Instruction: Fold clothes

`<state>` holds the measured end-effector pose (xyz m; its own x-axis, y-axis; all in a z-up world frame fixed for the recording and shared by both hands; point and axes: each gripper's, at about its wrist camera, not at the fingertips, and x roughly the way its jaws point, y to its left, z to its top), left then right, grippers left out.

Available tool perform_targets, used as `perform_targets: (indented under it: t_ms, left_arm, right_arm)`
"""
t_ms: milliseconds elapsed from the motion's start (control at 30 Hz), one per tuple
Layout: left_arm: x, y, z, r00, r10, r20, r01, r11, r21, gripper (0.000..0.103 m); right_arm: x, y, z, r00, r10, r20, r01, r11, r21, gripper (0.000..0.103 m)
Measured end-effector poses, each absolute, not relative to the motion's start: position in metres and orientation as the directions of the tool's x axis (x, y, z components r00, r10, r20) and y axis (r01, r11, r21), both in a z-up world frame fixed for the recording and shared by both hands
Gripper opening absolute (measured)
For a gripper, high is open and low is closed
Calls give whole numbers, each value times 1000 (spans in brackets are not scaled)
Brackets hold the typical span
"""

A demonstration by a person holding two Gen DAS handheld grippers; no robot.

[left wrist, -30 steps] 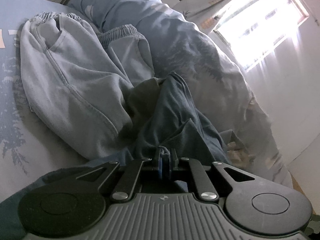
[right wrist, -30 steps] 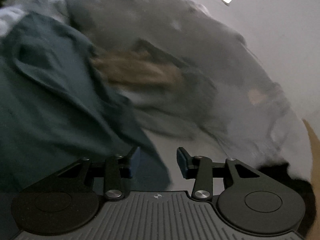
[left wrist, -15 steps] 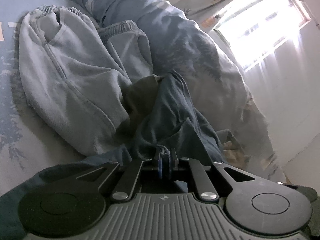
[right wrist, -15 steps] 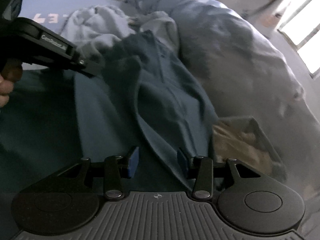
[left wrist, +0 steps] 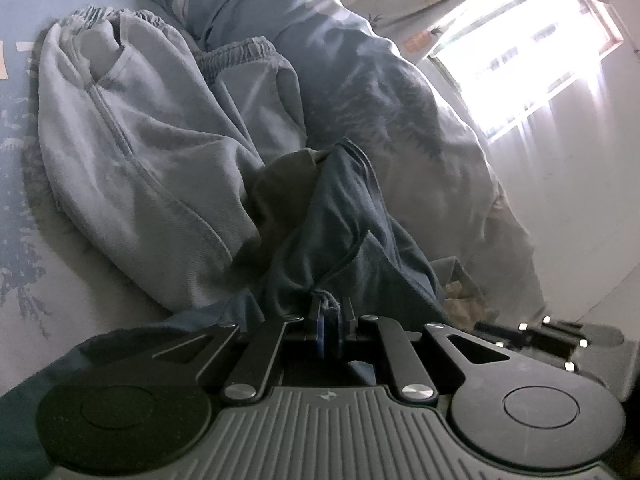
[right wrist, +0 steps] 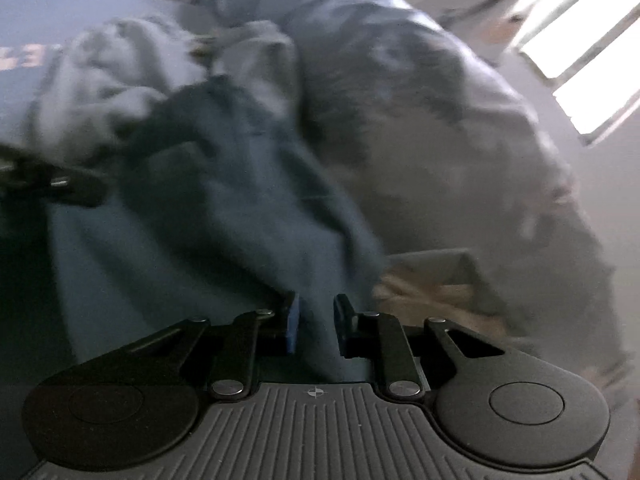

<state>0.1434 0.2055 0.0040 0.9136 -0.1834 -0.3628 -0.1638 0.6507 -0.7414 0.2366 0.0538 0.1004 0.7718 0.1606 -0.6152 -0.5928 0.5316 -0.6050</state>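
Observation:
A dark blue garment (left wrist: 340,216) lies crumpled on the bed. My left gripper (left wrist: 330,320) is shut on a bunched edge of it. In the right wrist view the same garment (right wrist: 240,208) spreads ahead, blurred. My right gripper (right wrist: 316,324) is partly open, with an edge of the blue cloth lying between its fingers. The right gripper (left wrist: 536,336) shows at the lower right of the left wrist view. The left gripper's body (right wrist: 52,180) shows at the left edge of the right wrist view.
Light grey sweatpants (left wrist: 140,152) lie crumpled to the left on the pale printed bedsheet (left wrist: 24,240). A bulky blue-grey duvet (left wrist: 400,100) lies behind. A small box with brownish contents (right wrist: 432,292) sits to the right. A bright window (left wrist: 532,52) is at the upper right.
My right gripper has swung left onto the blue garment, and its fingers have narrowed around the cloth edge. My left gripper has stayed shut on the garment and barely moved.

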Motion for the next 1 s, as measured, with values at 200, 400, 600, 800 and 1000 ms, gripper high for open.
perform_targets:
  t_ms: [200, 400, 600, 800, 1000]
  left_arm:
    - [145, 205, 3, 909, -180, -376, -169, 665, -727, 10]
    - [146, 205, 5, 910, -177, -375, -158, 689, -708, 10]
    - [146, 207, 5, 914, -171, -369, -156, 691, -706, 19]
    - [143, 214, 11, 916, -160, -368, -164, 689, -706, 33]
    - [124, 221, 34, 944, -132, -303, -117, 725, -679, 59]
  right_arm:
    - [249, 41, 111, 865, 24, -501, -407, 617, -674, 29]
    - [232, -24, 142, 862, 19, -506, -353, 739, -574, 62]
    - [184, -111, 152, 844, -67, -533, -258, 820, -511, 73]
    - [126, -186, 144, 800, -140, -584, -143, 900, -412, 74]
    - [47, -234, 162, 781, -161, -604, -79, 933, -351, 75]
